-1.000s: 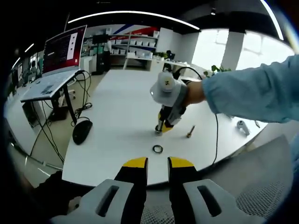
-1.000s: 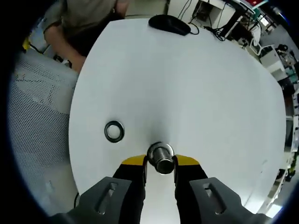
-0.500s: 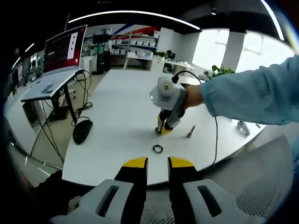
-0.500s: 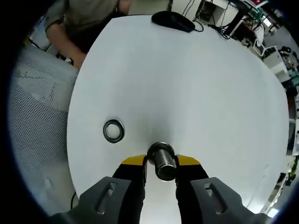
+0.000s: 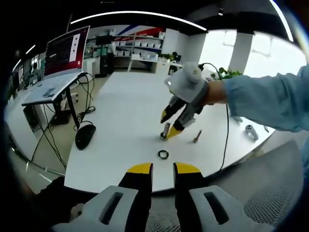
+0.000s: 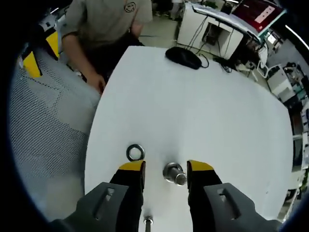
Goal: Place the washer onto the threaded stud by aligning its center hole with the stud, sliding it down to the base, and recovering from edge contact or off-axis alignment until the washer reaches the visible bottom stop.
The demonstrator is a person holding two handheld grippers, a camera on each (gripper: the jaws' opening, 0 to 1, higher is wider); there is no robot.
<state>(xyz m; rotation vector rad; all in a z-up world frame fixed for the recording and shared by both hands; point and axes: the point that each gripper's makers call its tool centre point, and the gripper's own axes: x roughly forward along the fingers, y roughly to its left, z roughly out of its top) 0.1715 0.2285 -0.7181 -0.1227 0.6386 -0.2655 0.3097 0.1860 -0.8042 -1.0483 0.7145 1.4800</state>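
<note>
The short threaded stud (image 5: 165, 131) stands on the white table (image 5: 125, 106), free of both grippers. In the right gripper view the stud (image 6: 175, 173) sits between the spread yellow tips of my right gripper (image 6: 166, 167), which is open and clear of it. The washer (image 6: 135, 152) lies flat on the table just left of the stud. In the left gripper view the washer (image 5: 163, 154) lies nearer the table's front edge than the stud. There, the right gripper (image 5: 170, 124) hangs tilted over the stud. My left gripper (image 5: 163, 169) is held off the table's edge, open and holding nothing.
A loose bolt (image 5: 197, 136) lies right of the stud, and a small metal part (image 5: 250, 130) lies further right. A black mouse (image 5: 85, 136) sits at the table's left edge, a laptop (image 5: 63, 53) beyond. A mesh chair (image 6: 43, 121) and a seated person (image 6: 106, 19) border the table.
My right gripper has opened, let go of the stud and drawn back from the table. The stud now stands alone. The left gripper has not moved.
</note>
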